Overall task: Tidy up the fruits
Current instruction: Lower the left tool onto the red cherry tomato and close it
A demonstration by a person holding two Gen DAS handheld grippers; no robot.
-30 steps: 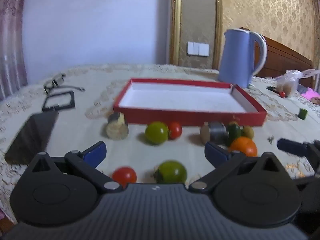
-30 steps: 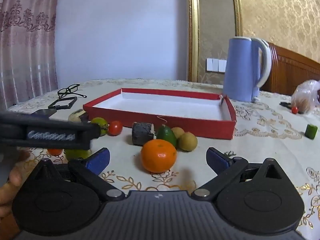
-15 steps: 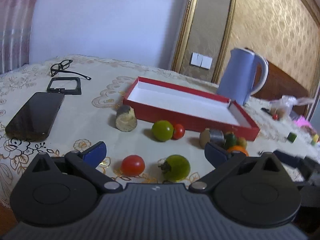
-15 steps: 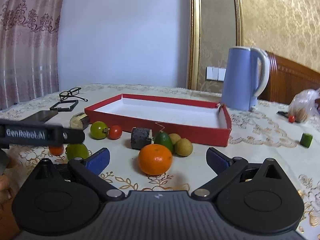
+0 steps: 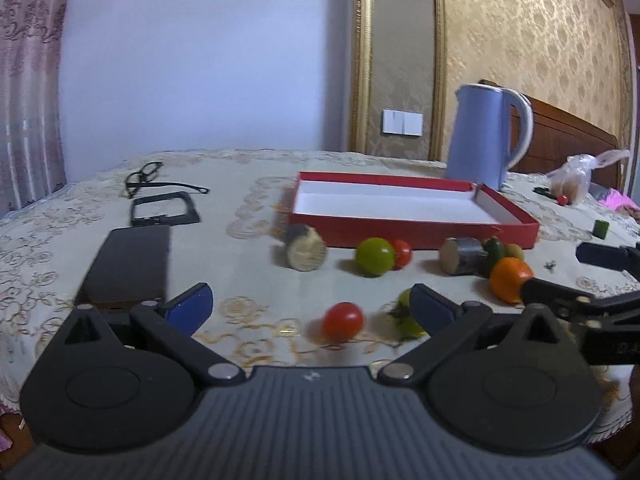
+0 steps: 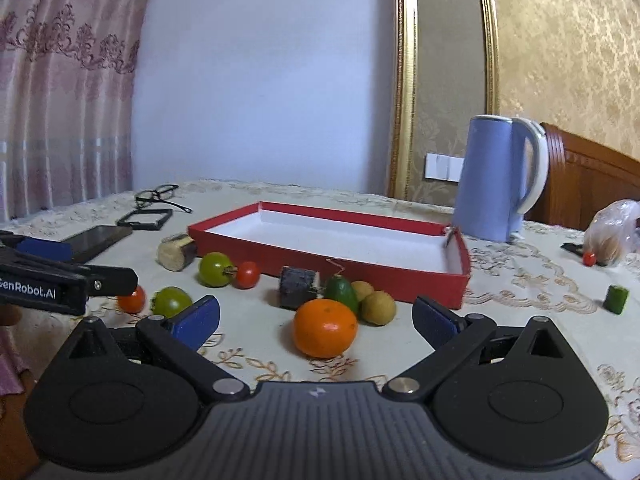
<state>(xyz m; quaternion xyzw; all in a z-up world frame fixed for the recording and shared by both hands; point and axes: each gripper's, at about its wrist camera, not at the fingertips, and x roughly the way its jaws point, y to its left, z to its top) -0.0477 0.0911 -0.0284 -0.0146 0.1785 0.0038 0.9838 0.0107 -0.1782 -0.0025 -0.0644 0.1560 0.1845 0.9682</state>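
Observation:
An empty red tray (image 5: 508, 229) (image 6: 384, 276) lies on the table with fruit scattered in front of it. My left gripper (image 5: 310, 306) is open; a red tomato (image 5: 343, 321) lies between its fingers and a green tomato (image 5: 406, 322) sits by the right finger. Further off are a green tomato (image 5: 375, 257), a small red tomato (image 5: 402, 253), a cut log piece (image 5: 306, 253) and a dark cylinder (image 5: 460, 256). My right gripper (image 6: 316, 320) is open around an orange (image 6: 325, 327). Behind the orange sit an avocado (image 6: 341, 293) and two yellowish fruits (image 6: 378, 307).
A blue kettle (image 5: 486, 136) stands behind the tray. A phone (image 5: 128, 262), a black frame (image 5: 164, 212) and glasses (image 5: 148, 176) lie on the left. A plastic bag (image 6: 616, 236), a small red item (image 6: 589, 258) and a green block (image 6: 616, 299) sit right.
The left gripper swung left and dropped lower, so the red tomato now sits between its fingers. The right gripper edged closer to the orange and tilted up a little.

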